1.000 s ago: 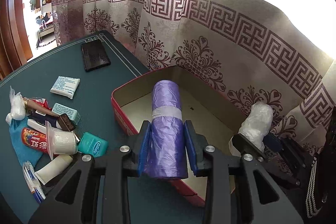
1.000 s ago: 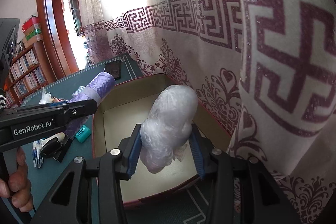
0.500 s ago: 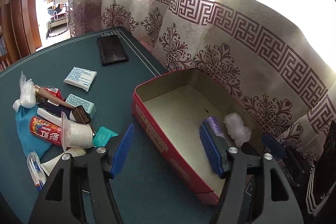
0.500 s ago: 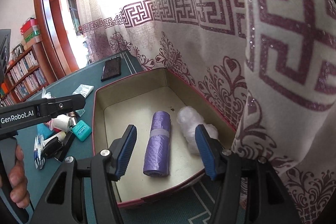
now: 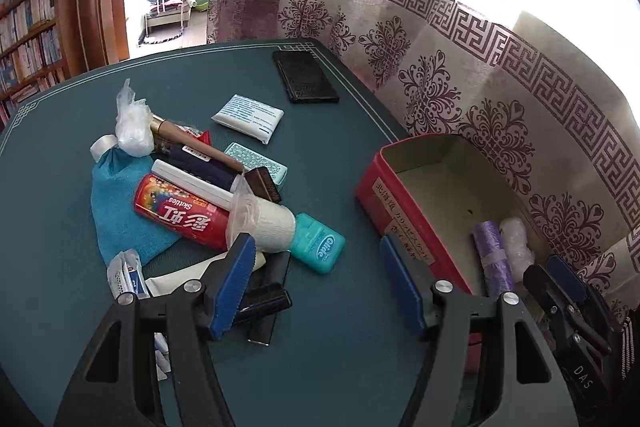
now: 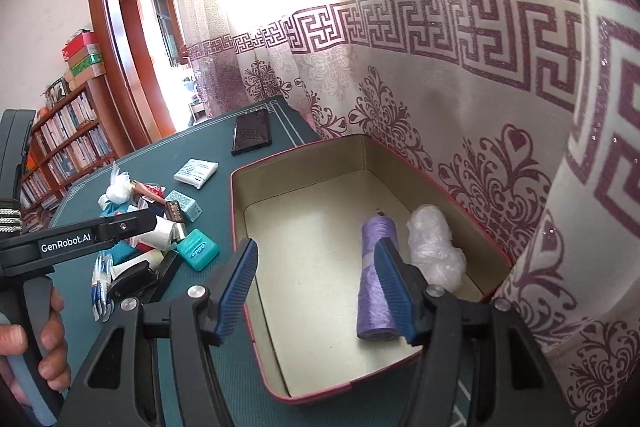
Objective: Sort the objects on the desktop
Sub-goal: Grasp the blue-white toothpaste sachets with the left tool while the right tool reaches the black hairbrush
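Note:
A red box (image 5: pixel 404 223) (image 6: pixel 240 211) with a cream inside stands on the green table by the curtain. In it lie a purple bag roll (image 5: pixel 494 255) (image 6: pixel 376 279) and a clear plastic bundle (image 5: pixel 516 241) (image 6: pixel 434 247), side by side at its near right end. My left gripper (image 5: pixel 320 287) is open and empty over the table between the box and a pile of small items (image 5: pixel 188 195) (image 6: pixel 152 219). My right gripper (image 6: pixel 316 291) is open and empty above the box's near end.
The pile holds a red Skittles tube (image 5: pixel 180 213), a teal floss case (image 5: pixel 320 243), a blue cloth (image 5: pixel 116 203) and several small packs. A white tissue pack (image 5: pixel 248 117) and a black wallet (image 5: pixel 304 75) lie farther back. Curtain hangs along the table's right edge.
Both grippers opened and let go: the purple roll and the plastic bundle now lie in the box. The left gripper then drew back left toward the pile; the right one pulled back slightly.

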`<state>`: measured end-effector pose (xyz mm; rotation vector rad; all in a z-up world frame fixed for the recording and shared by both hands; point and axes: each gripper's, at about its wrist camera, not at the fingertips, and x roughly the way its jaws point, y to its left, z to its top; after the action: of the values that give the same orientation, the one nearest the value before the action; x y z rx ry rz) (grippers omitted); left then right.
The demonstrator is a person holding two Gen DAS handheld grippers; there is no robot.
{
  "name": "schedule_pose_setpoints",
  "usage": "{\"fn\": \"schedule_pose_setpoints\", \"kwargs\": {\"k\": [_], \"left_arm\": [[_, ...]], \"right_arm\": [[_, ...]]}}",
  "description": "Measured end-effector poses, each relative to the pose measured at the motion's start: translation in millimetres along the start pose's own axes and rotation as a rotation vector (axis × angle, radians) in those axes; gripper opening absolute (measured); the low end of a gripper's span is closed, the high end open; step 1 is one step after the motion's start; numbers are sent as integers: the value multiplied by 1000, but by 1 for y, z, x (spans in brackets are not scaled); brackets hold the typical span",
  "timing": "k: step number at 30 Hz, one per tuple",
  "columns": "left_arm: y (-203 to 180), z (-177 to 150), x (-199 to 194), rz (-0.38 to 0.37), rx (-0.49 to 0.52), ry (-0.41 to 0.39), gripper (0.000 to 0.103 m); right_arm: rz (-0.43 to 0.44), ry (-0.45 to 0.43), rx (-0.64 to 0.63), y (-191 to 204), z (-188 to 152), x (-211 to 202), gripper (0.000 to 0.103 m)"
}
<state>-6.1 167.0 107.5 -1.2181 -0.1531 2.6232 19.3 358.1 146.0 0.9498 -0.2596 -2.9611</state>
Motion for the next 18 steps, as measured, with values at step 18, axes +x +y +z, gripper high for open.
{"fn": "schedule_pose_setpoints", "kwargs": {"k": [18], "left_arm": [[124,-43,-1,117,-230,60,68]], "right_arm": [[146,75,-158,98,-20,21,69]]}}
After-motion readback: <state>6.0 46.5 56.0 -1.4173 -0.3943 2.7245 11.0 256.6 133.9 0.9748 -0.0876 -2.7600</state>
